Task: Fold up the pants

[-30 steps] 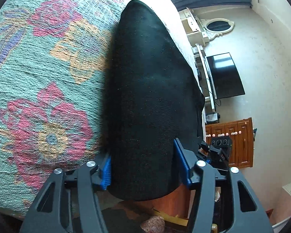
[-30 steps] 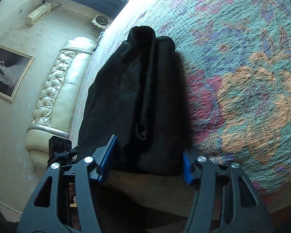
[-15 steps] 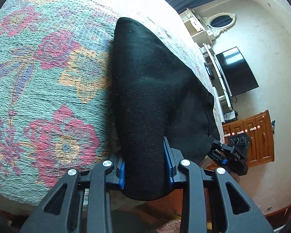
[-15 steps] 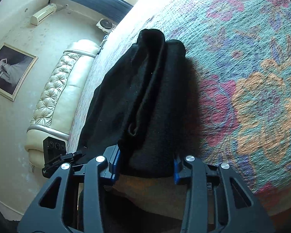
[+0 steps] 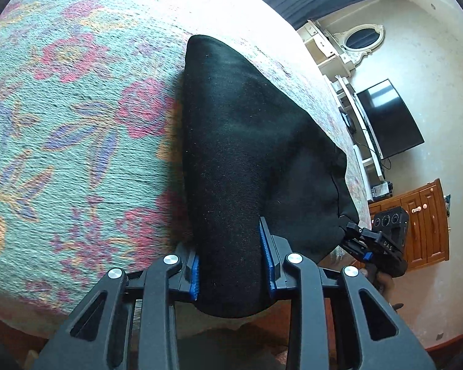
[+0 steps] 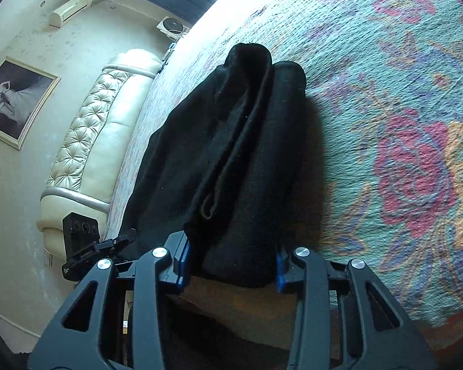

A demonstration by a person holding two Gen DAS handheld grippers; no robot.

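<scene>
Black pants (image 5: 247, 154) lie folded lengthwise on a floral bedspread (image 5: 77, 138), their near end lifted off the bed edge. My left gripper (image 5: 233, 273) is shut on one near corner, blue pads pressing both sides of the thick fabric. In the right wrist view the pants (image 6: 231, 154) show stacked layers and a seam. My right gripper (image 6: 230, 266) is shut on the other near corner. Each view catches the other gripper at the cloth's far side: the right gripper (image 5: 376, 246) and the left gripper (image 6: 86, 246).
The teal bedspread (image 6: 385, 123) with red and orange flowers fills the bed beyond the pants. A cream tufted sofa (image 6: 92, 141) stands at one side; a TV (image 5: 389, 117) and wooden cabinet (image 5: 423, 222) at the other. The bed's edge runs just under both grippers.
Both grippers' jaws narrowed from wide apart onto the near end of the pants and gripped it. Both have since drawn back and slightly up, lifting that end off the bed edge.
</scene>
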